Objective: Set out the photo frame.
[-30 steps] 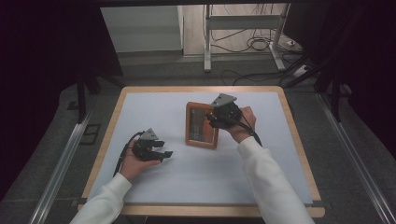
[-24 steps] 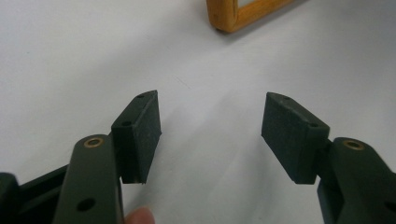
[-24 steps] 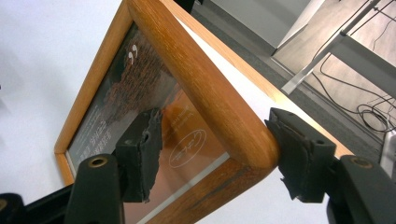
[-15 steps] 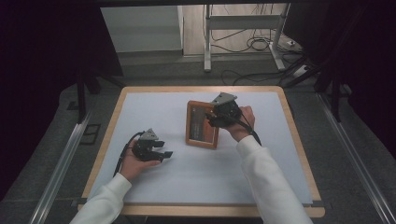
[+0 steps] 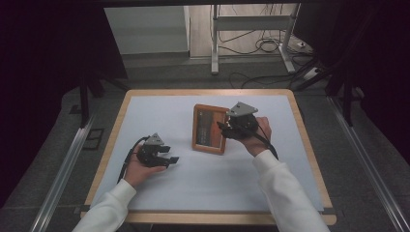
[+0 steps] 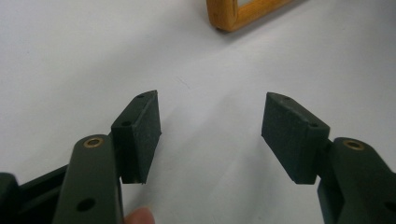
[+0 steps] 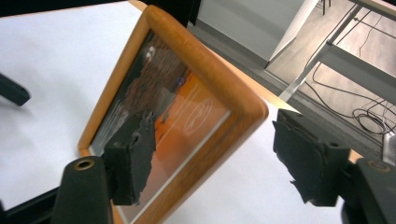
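Note:
A wooden picture frame [image 5: 209, 129] [image 7: 187, 112] with a dark and orange picture lies near the middle of the white table top [image 5: 217, 186]. My right gripper [image 5: 222, 129] [image 7: 215, 158] is at the frame's right side. Its jaws have just been opening and now stand open astride the frame's wooden edge: one pad hangs over the glass, the other off the rim with a gap. My left gripper [image 5: 171, 160] [image 6: 210, 135] rests open on the table at the front left, nothing between its pads. A corner of the frame [image 6: 233, 14] lies ahead of it.
The table's wooden border [image 5: 212, 217] runs round the white top. Behind the table are a metal stand [image 5: 251, 24] and cables [image 5: 263, 46] on the floor. Metal rails [image 5: 63, 183] run along both sides of the table.
My right gripper has shifted a little to the right along the frame's edge. The frame and the left gripper have stayed where they were.

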Demonstrator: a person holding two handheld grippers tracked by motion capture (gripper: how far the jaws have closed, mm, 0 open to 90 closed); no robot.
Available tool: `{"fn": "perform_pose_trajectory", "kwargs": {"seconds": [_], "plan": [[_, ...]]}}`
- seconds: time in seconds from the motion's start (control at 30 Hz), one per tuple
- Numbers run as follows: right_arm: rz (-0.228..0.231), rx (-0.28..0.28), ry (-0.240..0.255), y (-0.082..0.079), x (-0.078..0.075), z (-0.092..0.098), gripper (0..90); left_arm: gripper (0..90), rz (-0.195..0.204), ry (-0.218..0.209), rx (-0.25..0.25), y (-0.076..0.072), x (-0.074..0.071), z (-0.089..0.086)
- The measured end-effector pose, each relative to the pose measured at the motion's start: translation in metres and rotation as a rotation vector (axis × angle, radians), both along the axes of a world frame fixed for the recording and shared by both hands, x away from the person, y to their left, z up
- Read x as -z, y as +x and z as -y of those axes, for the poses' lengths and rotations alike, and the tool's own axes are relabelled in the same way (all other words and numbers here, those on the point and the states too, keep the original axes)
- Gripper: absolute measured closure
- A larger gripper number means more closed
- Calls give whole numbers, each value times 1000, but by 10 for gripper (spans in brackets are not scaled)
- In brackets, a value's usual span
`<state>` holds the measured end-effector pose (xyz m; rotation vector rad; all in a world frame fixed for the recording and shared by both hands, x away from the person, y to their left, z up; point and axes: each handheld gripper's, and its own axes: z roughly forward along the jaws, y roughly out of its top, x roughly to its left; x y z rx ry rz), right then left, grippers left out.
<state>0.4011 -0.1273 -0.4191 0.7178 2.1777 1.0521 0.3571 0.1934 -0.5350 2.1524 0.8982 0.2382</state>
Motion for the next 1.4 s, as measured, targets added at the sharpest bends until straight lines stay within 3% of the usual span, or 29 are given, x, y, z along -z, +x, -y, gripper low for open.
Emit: {"fn": "perform_pose_trajectory", "kwargs": {"seconds": [0.13,0.23,0.37,0.5,0.77,1.4], "plan": [[-11,-19,29,-14,4,8,393,368,3,0,1,0,0,1],[-31,-28,63,-22,9,13,551,366,0,0,0,-1,0,1],[-58,-49,60,-30,20,14,727,366,-1,1,0,-1,0,1],[-88,-75,32,-33,33,11,822,366,3,2,-1,-1,0,1],[-132,-111,-7,-36,58,0,883,366,3,2,0,-1,0,0],[-209,-105,-36,-28,85,-14,886,365,3,2,2,-1,0,0]]}}
